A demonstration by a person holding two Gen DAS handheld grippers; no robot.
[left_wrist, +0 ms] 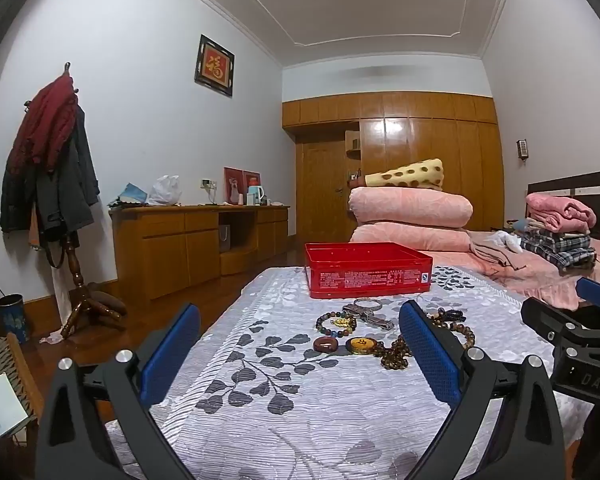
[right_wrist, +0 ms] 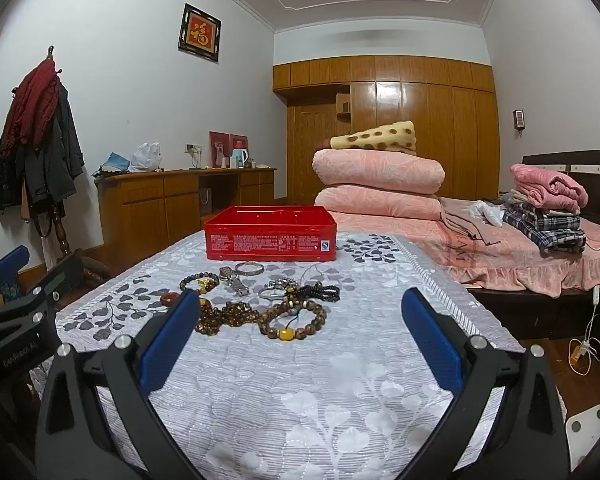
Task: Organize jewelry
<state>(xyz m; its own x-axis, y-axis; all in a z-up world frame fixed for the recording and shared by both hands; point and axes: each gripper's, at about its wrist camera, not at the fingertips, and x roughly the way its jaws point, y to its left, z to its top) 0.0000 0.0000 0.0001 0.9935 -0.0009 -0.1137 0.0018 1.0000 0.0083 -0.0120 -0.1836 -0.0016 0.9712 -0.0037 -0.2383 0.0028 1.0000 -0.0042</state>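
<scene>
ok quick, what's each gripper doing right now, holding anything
left gripper: open, holding nothing
right gripper: open, holding nothing

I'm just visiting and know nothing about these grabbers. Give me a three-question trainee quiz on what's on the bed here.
1. True or false: the left gripper already holds a bracelet.
2. Multiple choice: the red tin stands A) nearer than the jewelry, B) beyond the jewelry, C) on the pink blankets.
3. Fill in: the big wooden bead bracelet has one ___ bead.

Key
1. False: both it and the right gripper are open and hold nothing.
2. B: it is past the jewelry pile, on the leaf-print cover.
3. Yellow.
</scene>
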